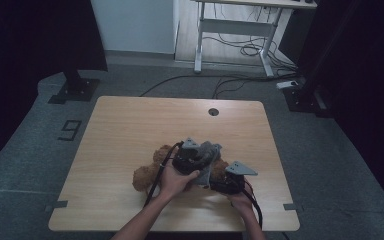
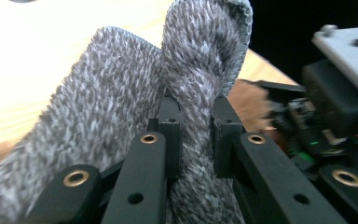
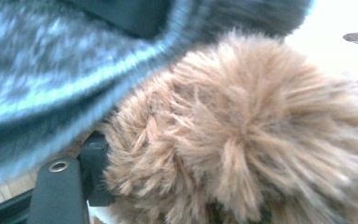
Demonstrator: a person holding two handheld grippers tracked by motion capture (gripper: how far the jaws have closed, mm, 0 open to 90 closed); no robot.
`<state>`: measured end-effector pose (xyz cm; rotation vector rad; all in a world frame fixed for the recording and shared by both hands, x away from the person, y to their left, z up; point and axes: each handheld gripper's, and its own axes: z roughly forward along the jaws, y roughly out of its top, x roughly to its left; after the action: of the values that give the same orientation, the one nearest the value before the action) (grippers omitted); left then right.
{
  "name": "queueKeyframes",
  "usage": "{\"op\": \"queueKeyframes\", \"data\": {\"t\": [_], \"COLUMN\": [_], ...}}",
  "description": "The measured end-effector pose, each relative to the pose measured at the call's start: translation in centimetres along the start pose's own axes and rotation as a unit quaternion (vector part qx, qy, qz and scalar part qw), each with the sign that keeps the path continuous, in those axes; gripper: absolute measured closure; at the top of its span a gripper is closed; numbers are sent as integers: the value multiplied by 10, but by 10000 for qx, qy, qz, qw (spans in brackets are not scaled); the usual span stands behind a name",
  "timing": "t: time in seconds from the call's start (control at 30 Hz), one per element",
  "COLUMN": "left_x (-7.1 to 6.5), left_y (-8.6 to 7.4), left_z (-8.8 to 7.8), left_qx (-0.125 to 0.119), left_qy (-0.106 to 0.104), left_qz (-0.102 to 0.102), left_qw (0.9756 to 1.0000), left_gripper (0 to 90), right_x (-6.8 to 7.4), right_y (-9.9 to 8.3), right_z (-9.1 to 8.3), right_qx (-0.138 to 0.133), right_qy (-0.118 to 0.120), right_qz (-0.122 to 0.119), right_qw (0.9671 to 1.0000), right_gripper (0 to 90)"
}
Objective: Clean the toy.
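A brown plush toy (image 1: 147,176) lies on the wooden table (image 1: 130,125), near its front middle. A grey knitted cloth (image 1: 211,150) is draped over the toy's right part. My left gripper (image 1: 200,152) is above the toy and shut on a fold of that cloth (image 2: 121,93), which bulges up between its black fingers (image 2: 170,121). My right gripper (image 1: 220,177) sits low at the toy's right side. Brown fur (image 3: 242,135) is packed against its one visible finger (image 3: 93,163) and hides the other, with the grey cloth (image 3: 51,79) hanging just above. The right gripper's body (image 2: 340,107) appears close beside the left one.
A round cable hole (image 1: 213,111) sits near the table's far edge. Beyond the table stand a white desk frame (image 1: 235,30), loose cables on the floor (image 1: 230,80) and a black stand base (image 1: 75,90) at the left. Bare tabletop lies to the left and far side.
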<state>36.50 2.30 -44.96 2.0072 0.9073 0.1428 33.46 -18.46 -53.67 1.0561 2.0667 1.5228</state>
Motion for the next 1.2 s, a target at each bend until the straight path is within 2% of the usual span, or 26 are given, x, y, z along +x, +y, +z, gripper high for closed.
{"op": "queueKeyframes", "data": {"t": [0.17, 0.37, 0.43, 0.53, 0.63, 0.7, 0.83, 1.0, 1.1, 1.2], "left_x": [12, 23, 31, 44, 58, 65, 77, 90, 96, 98], "left_y": [-8, -18, -23, -33, -50, -60, -76, -91, -94, -84], "left_z": [-16, -43, -54, -68, -80, -89, -101, -108, -111, -116], "left_qx": [-119, -324, -401, -452, -484, -557, -604, -549, -486, -526], "left_qy": [204, 299, 374, 612, 614, 696, 809, 977, 1015, 975], "left_qz": [24, -43, -137, -221, -372, -479, -649, -809, -921, -957], "left_qw": [9997, 9990, 9984, 9969, 9962, 9949, 9928, 9904, 9894, 9892], "left_gripper": [783, 781, 780, 782, 784, 784, 785, 785, 785, 784], "right_x": [1, 1, 1, 1, 0, 1, 1, 1, 1, 2], "right_y": [0, 0, 0, 0, 0, 0, 0, -1, -1, 0], "right_z": [0, 0, 0, 0, 1, 1, 1, 1, 1, 2], "right_qx": [-16, -22, -26, -29, -36, -43, -54, -53, -66, -68], "right_qy": [3, -3, 3, 7, 14, 1, -17, -22, -31, -64], "right_qz": [-18, -32, -27, -19, -9, -11, 0, -3, 3, 15], "right_qw": [10000, 10000, 10000, 10000, 10000, 10000, 10000, 10000, 10000, 10000], "right_gripper": [280, 279, 279, 279, 278, 278, 277, 277, 277, 278]}}
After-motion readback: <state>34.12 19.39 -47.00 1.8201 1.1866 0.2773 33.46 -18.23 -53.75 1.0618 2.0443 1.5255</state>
